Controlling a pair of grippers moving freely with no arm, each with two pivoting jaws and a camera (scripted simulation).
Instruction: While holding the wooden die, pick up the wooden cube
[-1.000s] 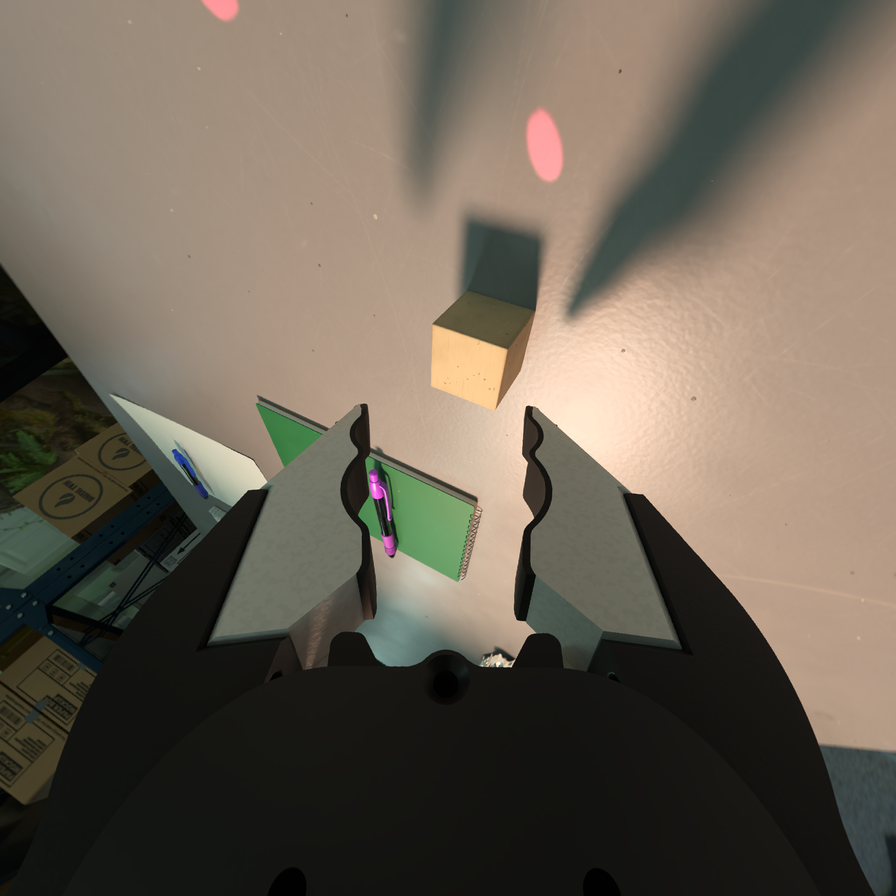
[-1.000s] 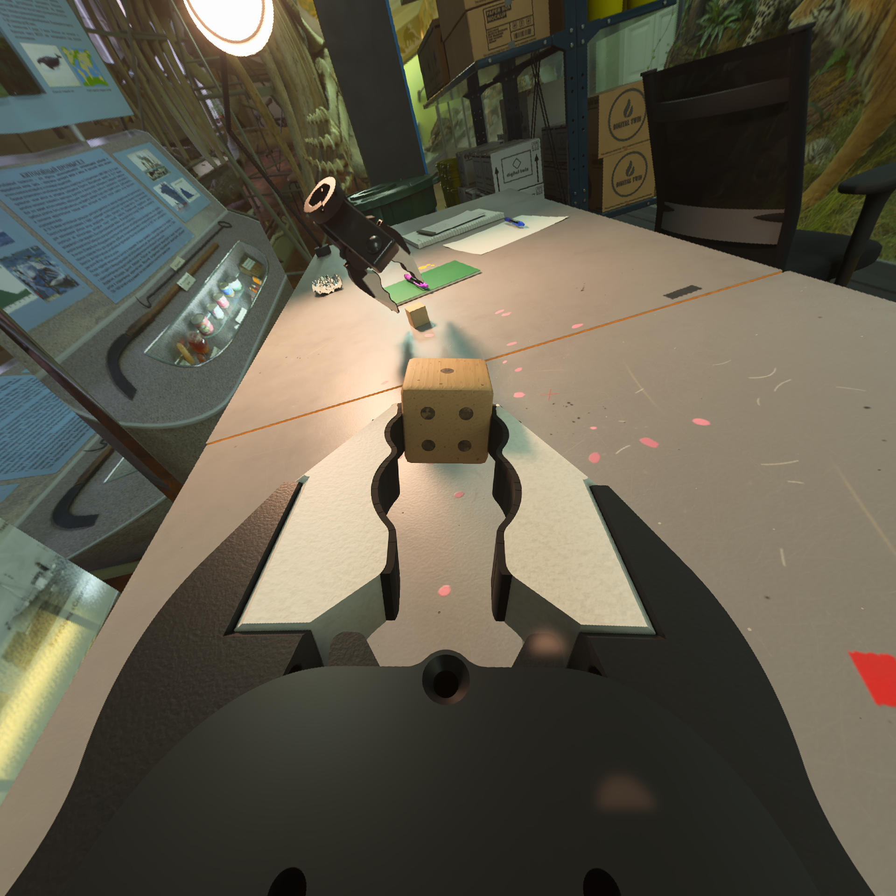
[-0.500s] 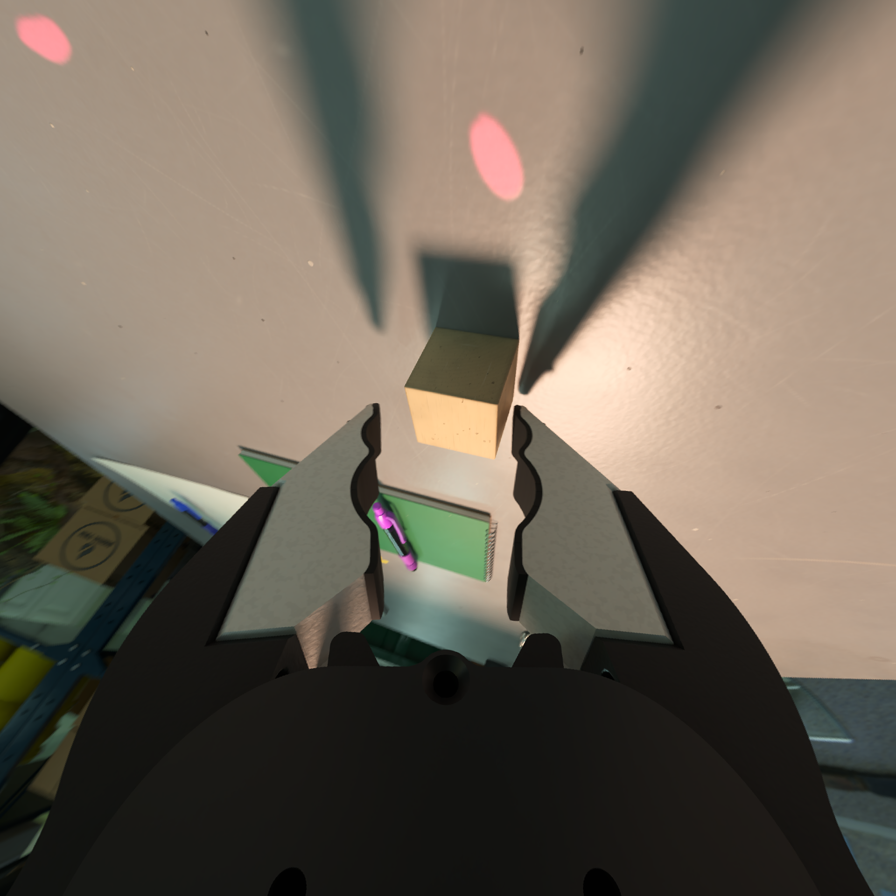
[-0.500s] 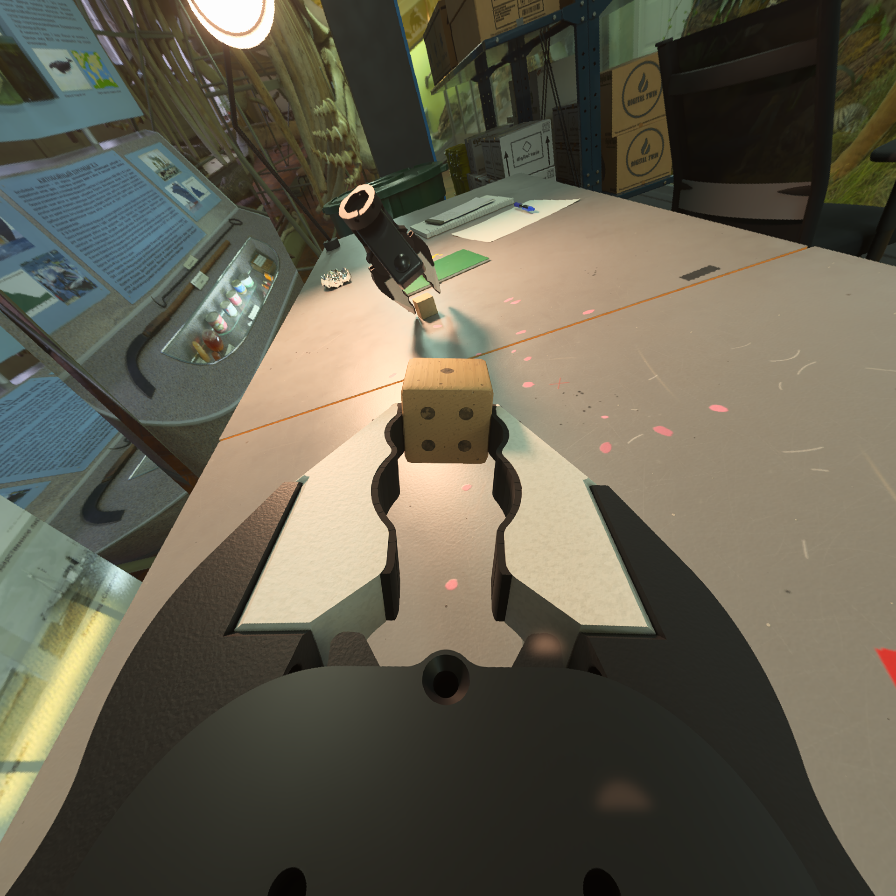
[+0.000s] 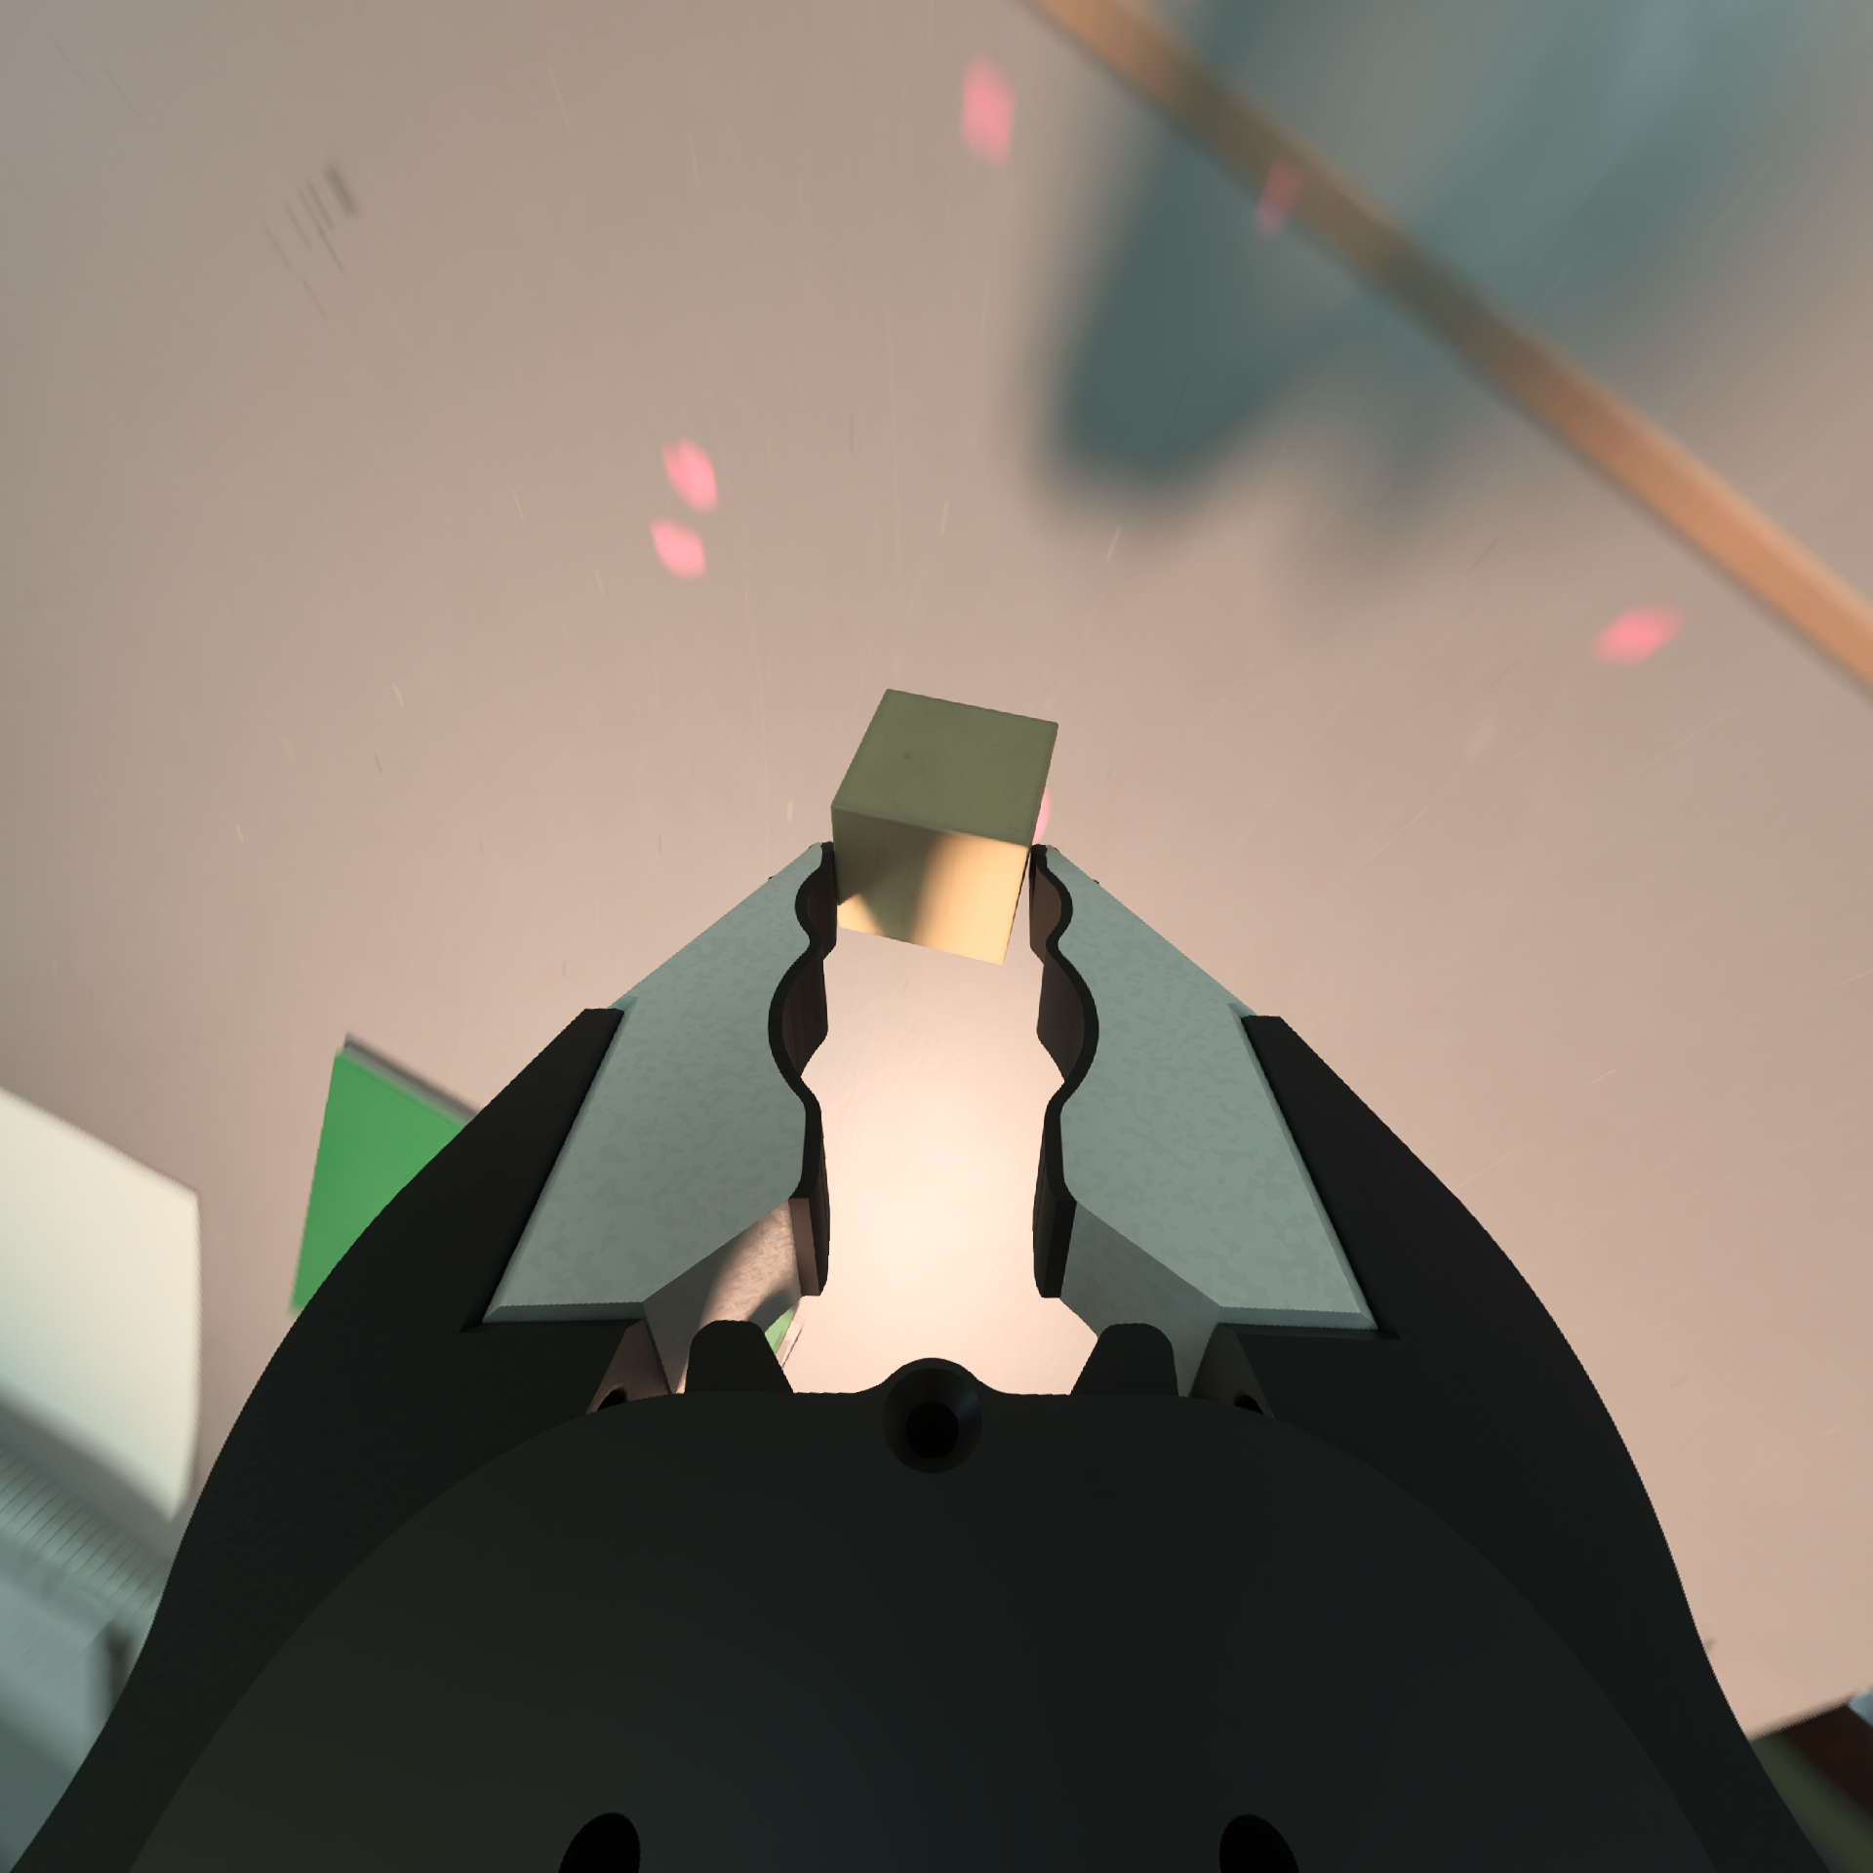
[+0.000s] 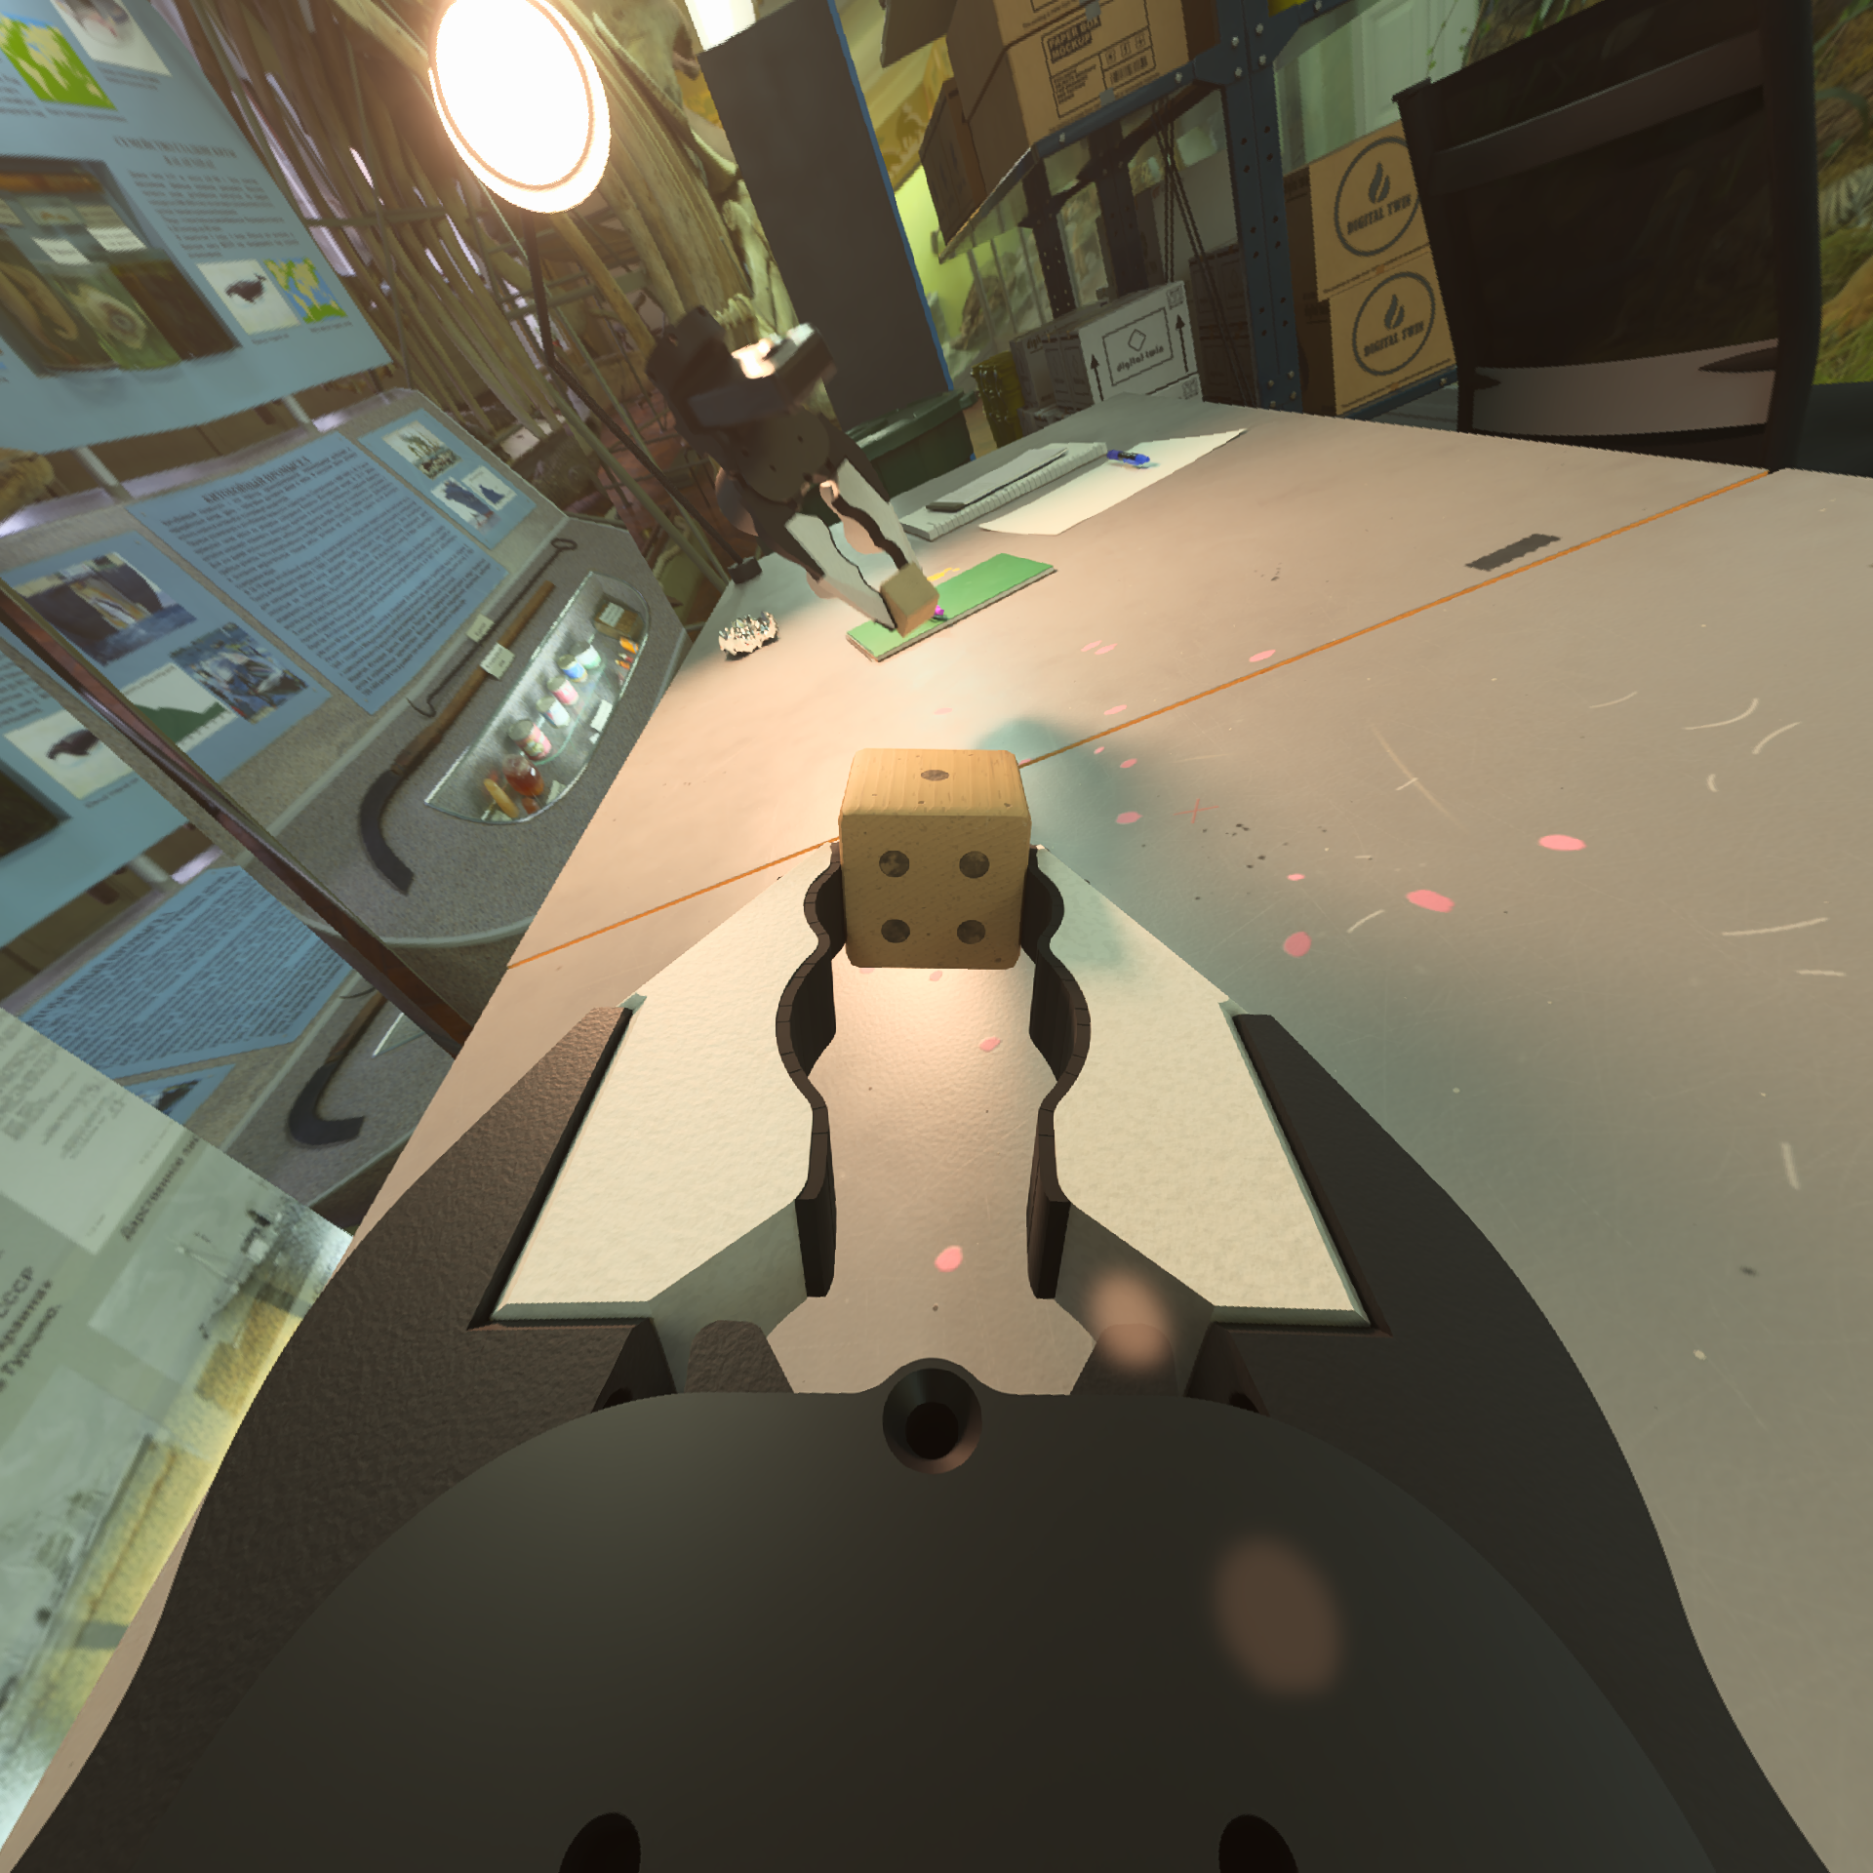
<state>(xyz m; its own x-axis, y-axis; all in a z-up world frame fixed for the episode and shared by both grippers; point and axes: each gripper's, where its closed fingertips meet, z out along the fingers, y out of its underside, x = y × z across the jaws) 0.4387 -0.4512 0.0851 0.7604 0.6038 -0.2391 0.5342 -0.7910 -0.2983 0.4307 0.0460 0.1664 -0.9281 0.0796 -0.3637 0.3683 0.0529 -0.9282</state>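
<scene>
My left gripper [image 5: 930, 872] is shut on the plain wooden cube [image 5: 938, 826], pinched between its fingertips and held above the grey table [image 5: 405, 507]. In the right wrist view the left gripper [image 6: 892, 598] shows farther off with the cube [image 6: 909, 598] at its tips, in the air over the green notebook [image 6: 973, 598]. My right gripper [image 6: 932, 862] is shut on the wooden die [image 6: 930, 862], a face with several dots toward the camera, held above the table [image 6: 1419, 963].
The green notebook [image 5: 375, 1145] and a white sheet [image 5: 81, 1257] lie at lower left in the left wrist view. In the right wrist view a notepad [image 6: 1014, 487], paper with a blue pen [image 6: 1125, 458], a crumpled foil bit [image 6: 747, 637], a display case [image 6: 527, 709], a lamp [image 6: 522, 101], a chair [image 6: 1622, 253].
My left gripper has closed on the cube and lifted it off the table, tilting so the view swings. My right gripper keeps hold of the die.
</scene>
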